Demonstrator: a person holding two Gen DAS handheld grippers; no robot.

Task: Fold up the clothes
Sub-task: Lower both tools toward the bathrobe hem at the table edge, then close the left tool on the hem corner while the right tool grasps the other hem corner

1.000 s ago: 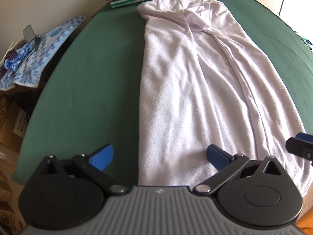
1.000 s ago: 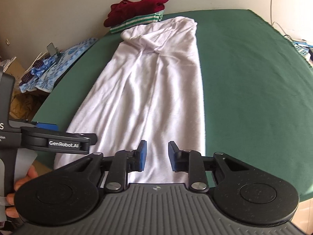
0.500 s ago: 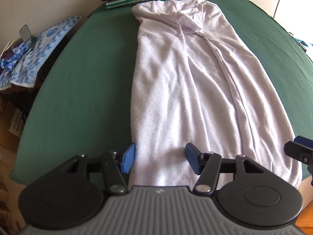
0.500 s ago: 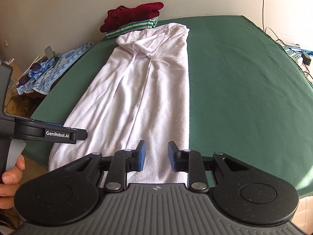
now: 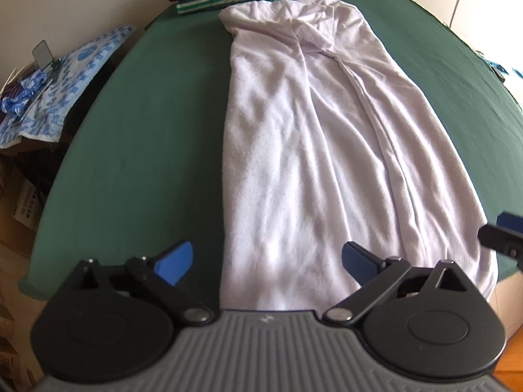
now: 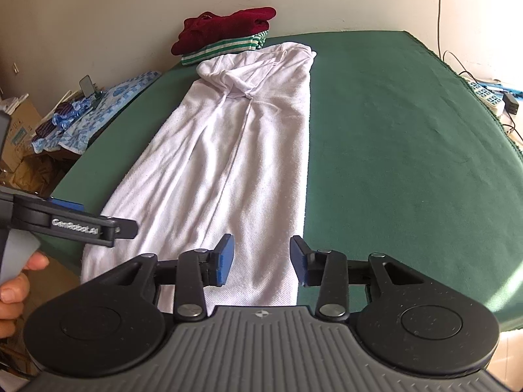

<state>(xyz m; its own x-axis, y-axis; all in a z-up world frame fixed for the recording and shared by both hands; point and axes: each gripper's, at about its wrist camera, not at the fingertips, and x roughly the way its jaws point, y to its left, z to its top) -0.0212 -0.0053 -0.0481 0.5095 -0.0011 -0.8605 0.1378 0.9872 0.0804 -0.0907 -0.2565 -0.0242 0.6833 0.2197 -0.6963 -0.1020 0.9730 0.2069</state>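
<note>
A long white garment lies flat and lengthwise on the green table, its near hem at the table's front edge. My left gripper is wide open just above the hem's left part, with the garment's left edge between the fingers and nothing gripped. My right gripper is open over the hem's right corner, its blue pads apart and holding nothing. Each gripper shows in the other's view: the left gripper with a hand on it, and the right gripper.
A folded dark red garment on a green-and-white striped one sits at the table's far end, by the wall. A blue patterned cloth and cardboard boxes lie off the left side. A power strip with cables is off the right.
My left gripper narrowed half a second ago and has now opened wide again. My right gripper's fingers have spread from a narrow gap to a wider one. The garment stays flat.
</note>
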